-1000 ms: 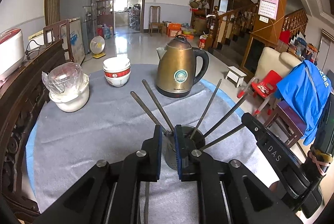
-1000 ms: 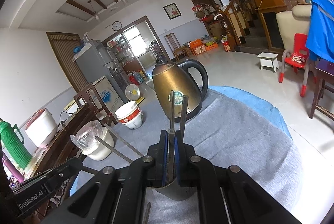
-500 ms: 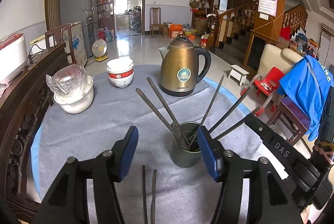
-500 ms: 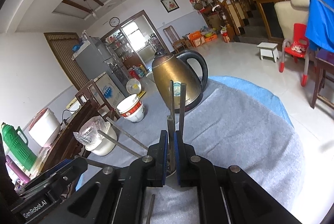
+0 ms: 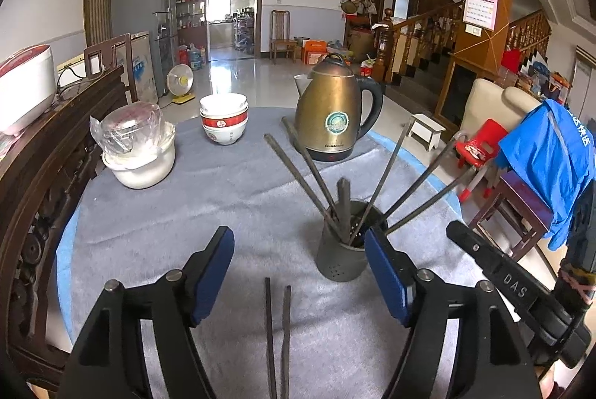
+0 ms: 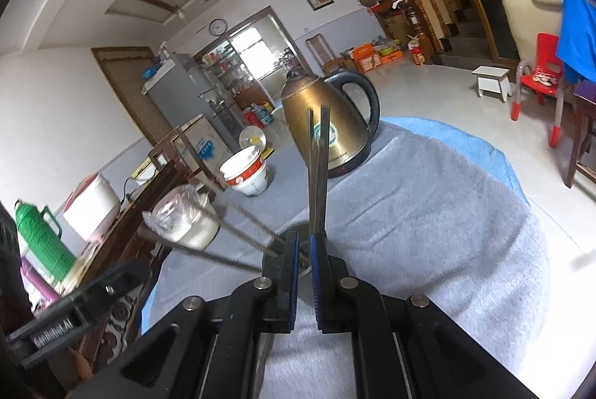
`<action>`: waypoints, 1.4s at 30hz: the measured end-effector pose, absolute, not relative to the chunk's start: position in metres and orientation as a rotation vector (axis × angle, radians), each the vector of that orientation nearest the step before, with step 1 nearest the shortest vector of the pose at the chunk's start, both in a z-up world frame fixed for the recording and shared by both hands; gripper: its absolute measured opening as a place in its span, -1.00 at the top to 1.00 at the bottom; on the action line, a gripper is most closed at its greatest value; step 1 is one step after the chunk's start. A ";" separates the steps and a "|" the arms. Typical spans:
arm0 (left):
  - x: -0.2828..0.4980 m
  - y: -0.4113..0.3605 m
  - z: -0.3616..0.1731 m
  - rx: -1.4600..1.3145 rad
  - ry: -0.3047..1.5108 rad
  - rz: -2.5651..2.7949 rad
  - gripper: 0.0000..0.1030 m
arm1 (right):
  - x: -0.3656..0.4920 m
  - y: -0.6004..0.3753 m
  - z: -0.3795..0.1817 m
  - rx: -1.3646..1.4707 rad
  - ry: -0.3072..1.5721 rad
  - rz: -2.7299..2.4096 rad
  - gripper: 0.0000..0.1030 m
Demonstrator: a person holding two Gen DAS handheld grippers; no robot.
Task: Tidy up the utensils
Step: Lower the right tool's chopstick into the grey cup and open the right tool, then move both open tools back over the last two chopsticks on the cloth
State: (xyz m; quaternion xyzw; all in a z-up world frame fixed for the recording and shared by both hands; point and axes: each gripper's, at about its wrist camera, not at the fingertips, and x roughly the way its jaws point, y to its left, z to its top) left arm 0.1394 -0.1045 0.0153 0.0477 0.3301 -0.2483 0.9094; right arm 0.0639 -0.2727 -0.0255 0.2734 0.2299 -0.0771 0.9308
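A grey perforated holder (image 5: 341,255) stands on the grey cloth with several dark chopsticks (image 5: 309,179) fanning out of it. My left gripper (image 5: 298,242) is wide and its jaws are opening, the right pad close beside the holder and nothing gripped. Two loose chopsticks (image 5: 277,335) lie flat on the cloth between its fingers. My right gripper (image 6: 303,242) is shut on a pair of chopsticks (image 6: 318,172) that stick up in front of the kettle. Its fingertips sit over the holder rim (image 6: 294,234). The right gripper's body (image 5: 517,287) shows at the right of the left wrist view.
A brass kettle (image 5: 335,116) stands behind the holder, stacked bowls (image 5: 223,120) to its left, and a white pot with a wrapped lid (image 5: 139,153) further left. A dark wooden sideboard (image 5: 41,146) borders the table's left side. The round table's edge (image 6: 495,153) drops off at right.
My left gripper has gone from shut at the holder to wide open and pulled back, so the two chopsticks on the cloth show. My right gripper has sunk toward the holder with its pair.
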 end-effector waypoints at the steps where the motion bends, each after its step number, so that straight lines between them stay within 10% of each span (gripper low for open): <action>1: 0.137 -0.100 0.012 0.101 0.679 -0.509 -0.46 | 0.062 -0.270 -0.029 0.545 0.483 -0.153 0.85; 42: 0.119 0.046 -0.115 0.031 0.935 -0.240 -0.52 | 0.107 -0.159 -0.123 0.430 0.915 -0.007 0.84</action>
